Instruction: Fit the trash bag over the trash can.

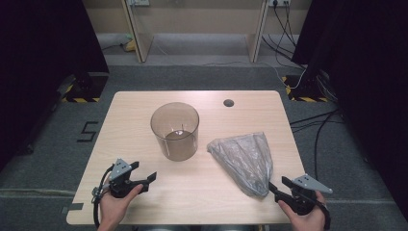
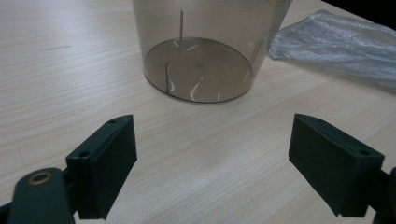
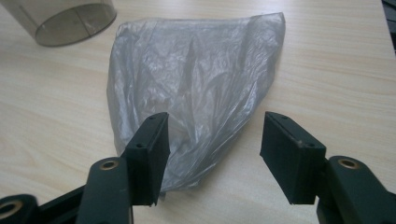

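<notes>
A smoky see-through round container [image 1: 174,131] stands upright near the table's middle, with nothing in it. To its right a crumpled grey translucent plastic bag [image 1: 245,159] lies flat, its narrow end toward the front edge. My left gripper [image 1: 144,172] rests at the front left, open, aimed at the container [image 2: 205,56] with bare wood between its jaws [image 2: 212,158]. My right gripper [image 1: 278,184] sits at the front right, open, just behind the bag's narrow end. In the right gripper view the bag [image 3: 196,79] reaches in between the spread jaws [image 3: 215,140], and the pads do not press it.
The light wooden table [image 1: 144,106] has a round cable hole [image 1: 228,103] at the back right. Both hands sit near its front edge. Beyond lie grey carpet, cables [image 1: 312,120] on the right, dark curtains at both sides and wooden frame legs at the back.
</notes>
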Demonstrator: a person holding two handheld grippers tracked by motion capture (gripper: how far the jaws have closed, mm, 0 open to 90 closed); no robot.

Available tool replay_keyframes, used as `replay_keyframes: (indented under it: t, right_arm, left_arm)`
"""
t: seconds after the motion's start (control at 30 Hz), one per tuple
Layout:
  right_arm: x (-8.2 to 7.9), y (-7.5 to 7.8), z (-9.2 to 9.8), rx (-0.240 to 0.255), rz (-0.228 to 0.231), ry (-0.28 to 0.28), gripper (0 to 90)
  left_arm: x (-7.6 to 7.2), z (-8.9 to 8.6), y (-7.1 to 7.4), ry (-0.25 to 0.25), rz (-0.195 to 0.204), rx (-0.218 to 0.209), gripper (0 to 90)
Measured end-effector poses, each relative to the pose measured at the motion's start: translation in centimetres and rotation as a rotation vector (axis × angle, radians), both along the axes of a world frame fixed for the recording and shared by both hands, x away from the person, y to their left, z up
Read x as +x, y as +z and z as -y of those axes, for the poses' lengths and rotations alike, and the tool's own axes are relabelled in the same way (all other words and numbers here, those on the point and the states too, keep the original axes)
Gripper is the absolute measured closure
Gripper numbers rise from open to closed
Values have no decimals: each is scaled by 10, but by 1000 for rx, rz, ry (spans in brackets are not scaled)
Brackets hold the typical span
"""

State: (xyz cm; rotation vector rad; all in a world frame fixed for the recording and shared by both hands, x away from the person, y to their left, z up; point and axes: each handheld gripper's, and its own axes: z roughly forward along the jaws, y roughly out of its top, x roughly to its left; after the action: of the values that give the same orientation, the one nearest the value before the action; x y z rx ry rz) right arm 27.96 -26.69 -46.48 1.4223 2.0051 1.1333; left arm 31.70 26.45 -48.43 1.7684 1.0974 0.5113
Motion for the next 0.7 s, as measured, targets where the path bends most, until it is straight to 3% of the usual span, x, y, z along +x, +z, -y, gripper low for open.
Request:
replay_keyframes:
  t: [0.17,0.6,0.7]
  right_arm:
    - [7,4,0,14,4,-13,389]
    - [39,1,4,12,-42,-75,370]
    - [45,1,0,7,-45,-75,370]
  left_arm:
    - [2,0,5,-4,33,-17,146]
    - [12,4,1,-15,8,-10,151]
    - [13,3,0,-16,-3,-31,157]
